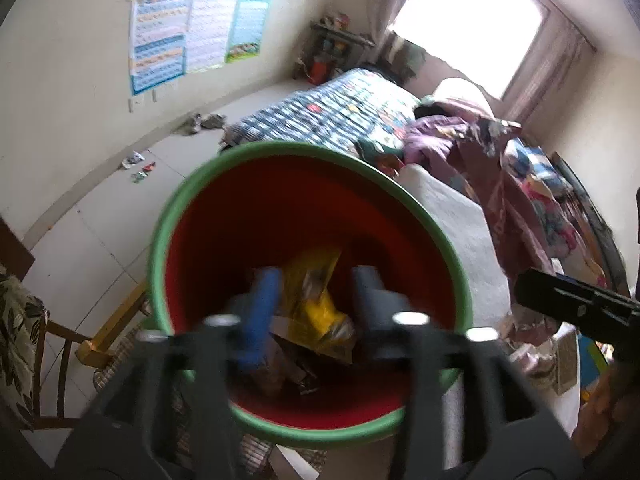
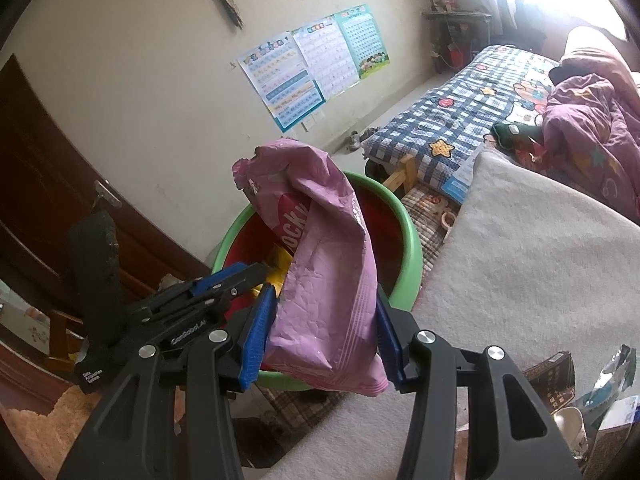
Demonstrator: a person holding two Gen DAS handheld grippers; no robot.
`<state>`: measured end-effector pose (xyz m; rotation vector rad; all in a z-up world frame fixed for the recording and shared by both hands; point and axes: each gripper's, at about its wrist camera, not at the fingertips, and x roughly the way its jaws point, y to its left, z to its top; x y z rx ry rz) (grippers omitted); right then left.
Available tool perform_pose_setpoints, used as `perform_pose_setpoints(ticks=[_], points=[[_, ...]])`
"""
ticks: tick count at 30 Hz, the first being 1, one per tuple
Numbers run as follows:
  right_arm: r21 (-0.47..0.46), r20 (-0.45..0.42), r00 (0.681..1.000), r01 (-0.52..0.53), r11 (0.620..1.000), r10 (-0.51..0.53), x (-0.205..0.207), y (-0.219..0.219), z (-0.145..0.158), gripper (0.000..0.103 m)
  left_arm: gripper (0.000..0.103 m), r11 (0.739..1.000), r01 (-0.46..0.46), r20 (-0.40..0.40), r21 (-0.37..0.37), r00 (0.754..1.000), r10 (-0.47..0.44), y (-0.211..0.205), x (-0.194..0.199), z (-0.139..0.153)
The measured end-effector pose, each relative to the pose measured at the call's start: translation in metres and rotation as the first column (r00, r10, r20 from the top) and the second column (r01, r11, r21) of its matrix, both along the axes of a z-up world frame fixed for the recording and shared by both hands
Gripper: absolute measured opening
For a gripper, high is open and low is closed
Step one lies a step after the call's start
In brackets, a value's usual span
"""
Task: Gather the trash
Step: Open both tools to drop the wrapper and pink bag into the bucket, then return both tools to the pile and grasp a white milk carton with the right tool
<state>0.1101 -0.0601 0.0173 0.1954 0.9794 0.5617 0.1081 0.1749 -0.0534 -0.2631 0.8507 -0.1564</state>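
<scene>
A bin with a green rim (image 1: 168,216) and red inside holds a yellow wrapper (image 1: 320,300) and other trash. My left gripper (image 1: 316,284) hangs over the bin's mouth, fingers apart and empty. In the right wrist view my right gripper (image 2: 324,328) is shut on a crumpled pink snack bag (image 2: 324,248), held just in front of and above the bin (image 2: 408,248). The left gripper (image 2: 240,276) shows there too, over the bin's near rim. The right gripper's body (image 1: 576,304) shows at the right edge of the left wrist view.
A white blanket (image 2: 520,272) covers the surface right of the bin. A bed with a checked quilt (image 2: 452,108) and purple bedding (image 2: 588,120) lies behind. Small scraps (image 1: 138,164) lie on the floor by the wall. A brown door (image 2: 40,168) stands left; wrappers and a cup (image 2: 572,424) sit lower right.
</scene>
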Motion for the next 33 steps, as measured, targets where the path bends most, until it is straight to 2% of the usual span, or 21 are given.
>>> perform_pose_setpoints(ticks=[2,5,10,17,22,24,29,33], points=[[-0.006,0.005,1.000,-0.008,1.000,0.008,0.002,0.004,0.001,0.048,0.068,0.999,-0.045,0.016,-0.025,0.999,0.046,0.007,-0.004,0.001],[-0.016,0.010,1.000,-0.019,1.000,0.019,0.004,0.009,0.000,0.048,0.068,0.997,-0.074,-0.001,-0.038,0.997,0.074,0.017,-0.004,0.001],[-0.028,0.013,0.999,-0.033,0.999,0.033,0.009,0.019,-0.003,0.048,0.068,0.997,-0.073,0.023,-0.022,0.997,0.073,0.018,-0.011,0.006],[-0.042,0.012,0.999,-0.052,0.998,0.053,0.013,0.029,-0.008,0.048,0.069,0.997,-0.078,0.013,-0.023,0.997,0.078,0.020,-0.015,0.003],[-0.047,0.014,0.999,-0.042,0.998,0.043,0.019,0.032,-0.008,0.059,0.069,0.996,-0.084,0.013,-0.024,0.996,0.084,0.021,-0.017,0.002],[-0.042,0.016,0.999,-0.034,0.999,0.034,0.020,0.030,-0.008,0.071,0.069,0.997,-0.080,0.012,-0.023,0.997,0.080,0.020,-0.017,0.002],[-0.019,0.011,1.000,-0.024,1.000,0.025,0.016,0.020,-0.005,0.073,0.069,0.997,-0.074,0.016,-0.014,0.997,0.074,0.019,-0.020,0.004],[-0.037,0.031,0.999,-0.014,0.999,0.015,0.003,0.003,-0.001,0.073,0.069,0.998,-0.061,0.014,-0.008,0.998,0.061,0.014,-0.020,0.004]])
